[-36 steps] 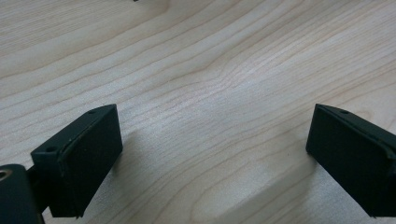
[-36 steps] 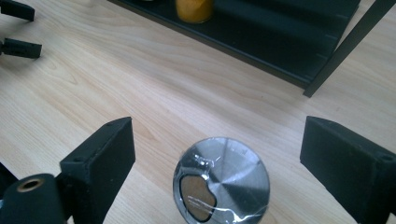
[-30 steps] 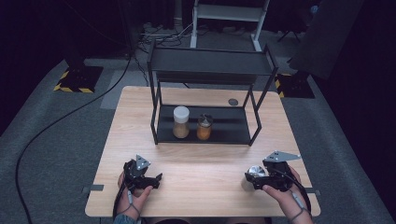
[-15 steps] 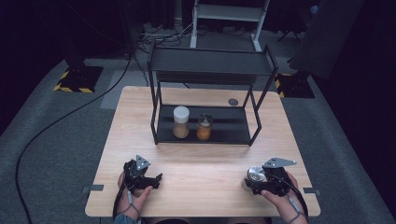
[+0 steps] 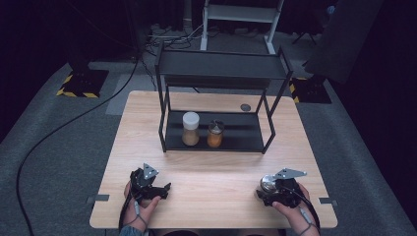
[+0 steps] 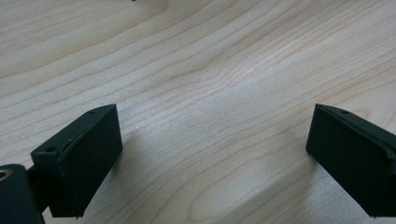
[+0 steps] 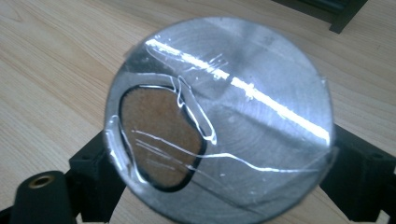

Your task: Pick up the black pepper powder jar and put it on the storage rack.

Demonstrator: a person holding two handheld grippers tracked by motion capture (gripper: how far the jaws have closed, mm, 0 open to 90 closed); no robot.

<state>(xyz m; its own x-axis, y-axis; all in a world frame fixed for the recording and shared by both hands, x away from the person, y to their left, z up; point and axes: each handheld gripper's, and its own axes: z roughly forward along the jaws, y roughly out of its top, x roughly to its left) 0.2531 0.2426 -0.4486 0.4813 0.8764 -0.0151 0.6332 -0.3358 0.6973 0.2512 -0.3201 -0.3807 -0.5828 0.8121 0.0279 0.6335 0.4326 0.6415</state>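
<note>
Jaws of right gripper (image 5: 269, 191) are clamped on a spice jar (image 7: 219, 121) w/ metal lid, low over counter (image 5: 216, 172) front-right; left gripper (image 5: 156, 189) jaws apart, empty. Risk: round glass may slip or tilt if grip loosens.

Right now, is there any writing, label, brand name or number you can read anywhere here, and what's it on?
None can be read.
Jar in the right gripper: its shiny lid bears no print, just tape and a brown window.
White-lidded jar and orange jar on the black rack: too small to tell any label.
Yellow-black hazard stripes on the floor: no words.
</note>
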